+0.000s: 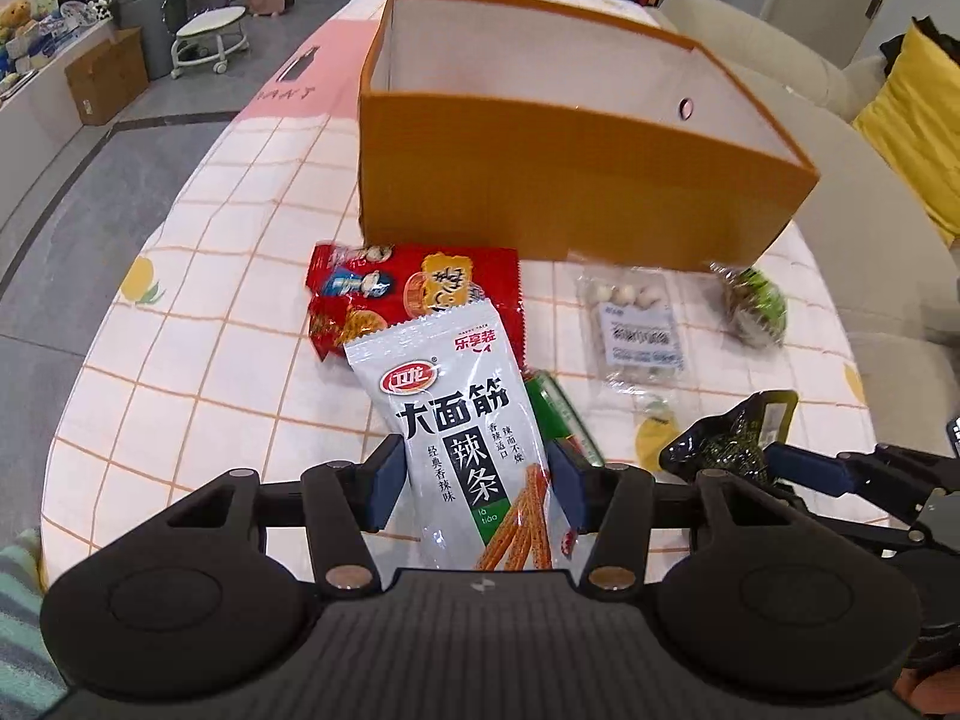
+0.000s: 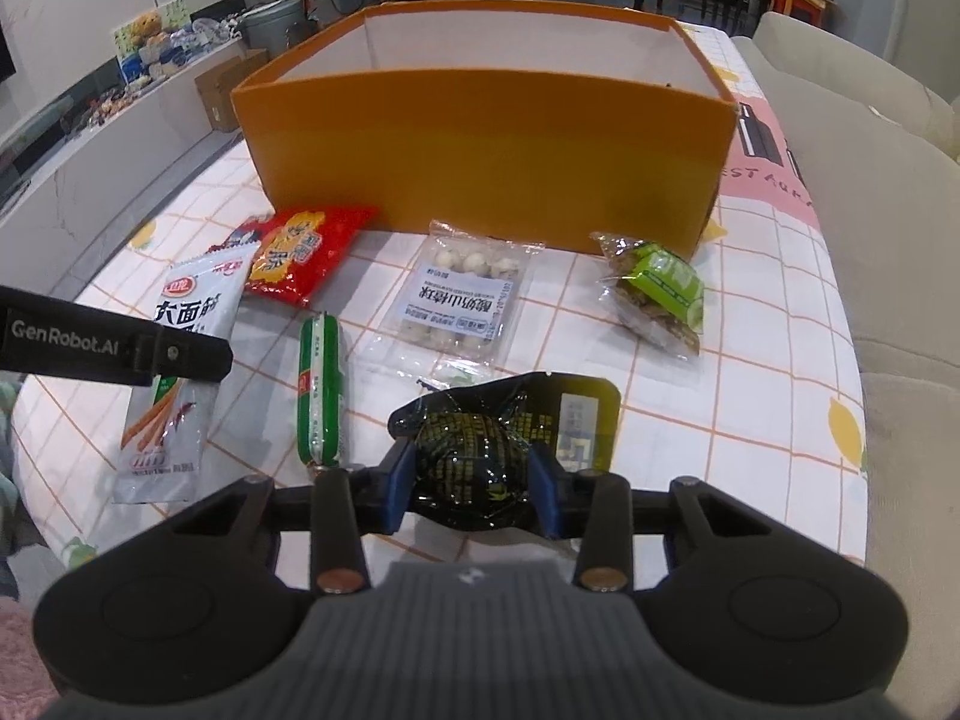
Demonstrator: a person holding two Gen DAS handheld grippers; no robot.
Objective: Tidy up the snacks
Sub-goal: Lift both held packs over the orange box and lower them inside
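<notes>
Left gripper (image 1: 474, 480) clamped on white spicy-strip bag (image 1: 462, 420). Right gripper (image 2: 471, 489) clamped on black packet (image 2: 480, 450), low over table (image 2: 780, 312). Ahead: green sausage (image 2: 321, 384), red bag (image 2: 306, 252), clear ball pack (image 2: 459, 300), green-label pack (image 2: 657, 288). Orange box (image 2: 480, 150) open-topped behind them; bare cloth toward right table edge.

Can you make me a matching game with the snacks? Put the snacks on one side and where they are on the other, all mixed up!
Snacks:
1. white pouch
2. black pack
3. green sausage
4. clear bag of white balls

Places:
A. lying right in front of the orange box
B. in the right tool
C. in the left tool
D. on the cloth between the white pouch and the black pack

Pairs: 1-C, 2-B, 3-D, 4-A
</notes>
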